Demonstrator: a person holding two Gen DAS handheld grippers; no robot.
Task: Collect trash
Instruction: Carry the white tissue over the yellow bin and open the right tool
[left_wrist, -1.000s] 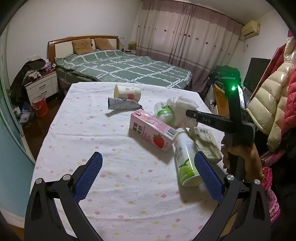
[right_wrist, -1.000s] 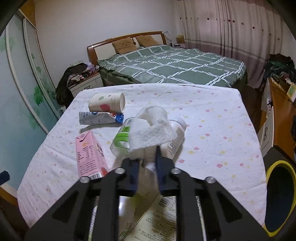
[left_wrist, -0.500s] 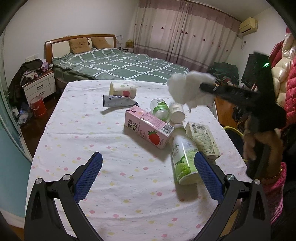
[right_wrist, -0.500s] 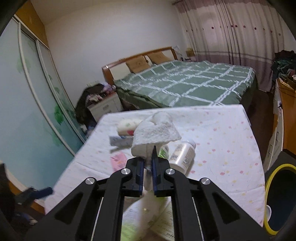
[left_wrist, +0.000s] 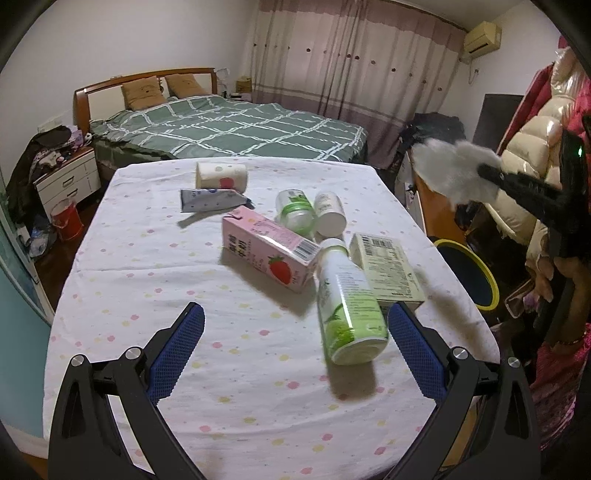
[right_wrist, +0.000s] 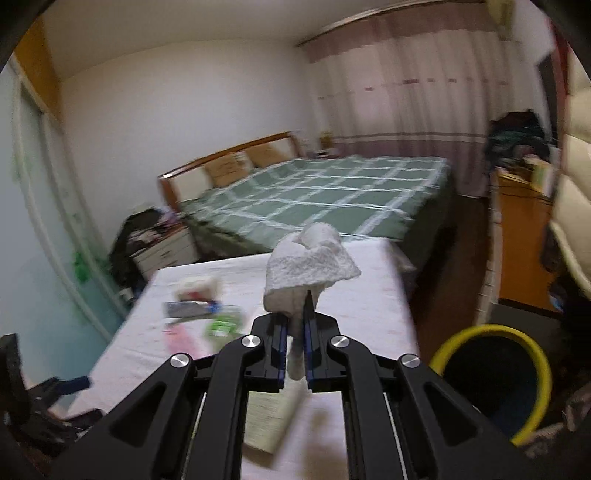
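My right gripper (right_wrist: 294, 325) is shut on a crumpled white tissue (right_wrist: 310, 262), held in the air above the table's right side. From the left wrist view the tissue (left_wrist: 452, 171) hangs beyond the table's right edge, above and left of the yellow-rimmed bin (left_wrist: 467, 275). My left gripper (left_wrist: 295, 343) stands open low over the table's near part, nothing between its fingers. Ahead of it lie a green-label bottle (left_wrist: 349, 306), a pink strawberry milk carton (left_wrist: 269, 251), a pale box (left_wrist: 386, 267), two small bottles (left_wrist: 314, 214), a flattened pouch (left_wrist: 210, 199) and a paper cup (left_wrist: 221, 175).
The table (left_wrist: 147, 295) wears a white dotted cloth. The bin (right_wrist: 491, 373) stands on the floor to the table's right. A bed (left_wrist: 229, 129) lies behind, a nightstand (left_wrist: 66, 181) at left, padded coats (left_wrist: 535, 129) and a person's hand (left_wrist: 554, 273) at right.
My right gripper lifted the tissue off the bottles and carried it up and to the right, past the table's edge toward the bin. The left gripper barely shifted.
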